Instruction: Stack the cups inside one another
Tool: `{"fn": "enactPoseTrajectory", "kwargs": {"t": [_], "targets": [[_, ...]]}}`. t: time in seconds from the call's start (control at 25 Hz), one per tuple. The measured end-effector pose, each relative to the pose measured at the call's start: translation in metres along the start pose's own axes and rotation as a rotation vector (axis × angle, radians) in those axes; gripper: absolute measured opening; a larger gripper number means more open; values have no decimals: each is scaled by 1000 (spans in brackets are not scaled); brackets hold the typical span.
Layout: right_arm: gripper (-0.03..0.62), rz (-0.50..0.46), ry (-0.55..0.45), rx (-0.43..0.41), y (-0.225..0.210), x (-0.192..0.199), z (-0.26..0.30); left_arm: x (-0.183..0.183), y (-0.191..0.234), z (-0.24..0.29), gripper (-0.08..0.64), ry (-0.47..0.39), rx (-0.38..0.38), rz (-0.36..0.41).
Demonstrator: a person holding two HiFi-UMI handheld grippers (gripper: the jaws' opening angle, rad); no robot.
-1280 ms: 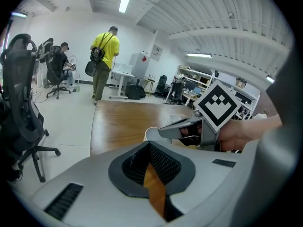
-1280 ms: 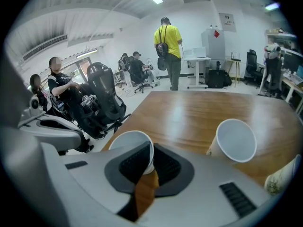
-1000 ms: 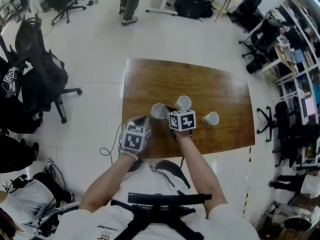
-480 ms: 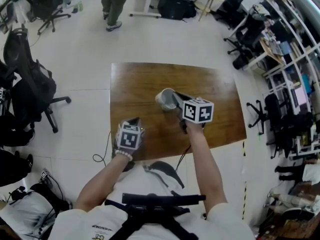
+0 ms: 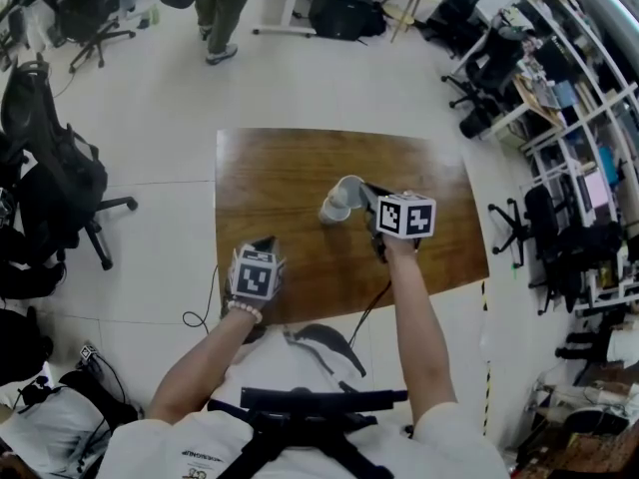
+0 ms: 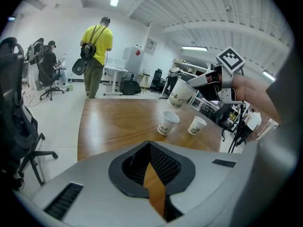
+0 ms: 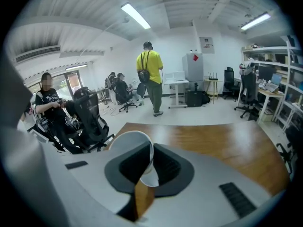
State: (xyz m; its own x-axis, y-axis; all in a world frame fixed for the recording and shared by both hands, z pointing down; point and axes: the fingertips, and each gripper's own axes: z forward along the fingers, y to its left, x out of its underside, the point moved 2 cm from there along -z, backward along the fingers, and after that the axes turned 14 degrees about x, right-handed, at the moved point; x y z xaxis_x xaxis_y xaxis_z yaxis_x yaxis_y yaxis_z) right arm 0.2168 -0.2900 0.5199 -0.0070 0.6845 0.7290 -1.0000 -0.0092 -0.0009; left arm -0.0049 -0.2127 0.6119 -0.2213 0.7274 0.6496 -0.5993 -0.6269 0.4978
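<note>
My right gripper (image 5: pixel 363 197) is shut on the wall of a white paper cup (image 5: pixel 340 199) and holds it tilted in the air over the brown table (image 5: pixel 275 173). In the right gripper view the cup (image 7: pixel 134 145) has its rim pinched between the jaws (image 7: pixel 146 163). From the left gripper view, the held cup (image 6: pixel 181 92) hangs above two more printed cups: one (image 6: pixel 167 123) and another (image 6: pixel 197 125) stand upright on the table. My left gripper (image 5: pixel 264 241) hovers at the table's near left edge, shut and empty (image 6: pixel 149 148).
A person in a yellow shirt (image 6: pixel 96 48) stands past the table's far end. Office chairs (image 5: pixel 60 183) stand to the left, and seated people (image 7: pixel 49 103) are there too. Shelves and more chairs (image 5: pixel 559 218) line the right side.
The right gripper has lifted one cup off the table and carried it up and to the right. The left gripper has stayed near the table's front left edge.
</note>
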Motion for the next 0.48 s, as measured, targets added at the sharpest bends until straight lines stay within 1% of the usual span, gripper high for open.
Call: {"fn": "enactPoseTrajectory", "kwargs": {"t": [0.36,0.48], "targets": [[28,-6,86,15,-11,25,29,-6,7,3,-6,-16,-4,3],[28,-4,103,16,-10,31,35,0,9,4,-6,4,1,-21]]}}
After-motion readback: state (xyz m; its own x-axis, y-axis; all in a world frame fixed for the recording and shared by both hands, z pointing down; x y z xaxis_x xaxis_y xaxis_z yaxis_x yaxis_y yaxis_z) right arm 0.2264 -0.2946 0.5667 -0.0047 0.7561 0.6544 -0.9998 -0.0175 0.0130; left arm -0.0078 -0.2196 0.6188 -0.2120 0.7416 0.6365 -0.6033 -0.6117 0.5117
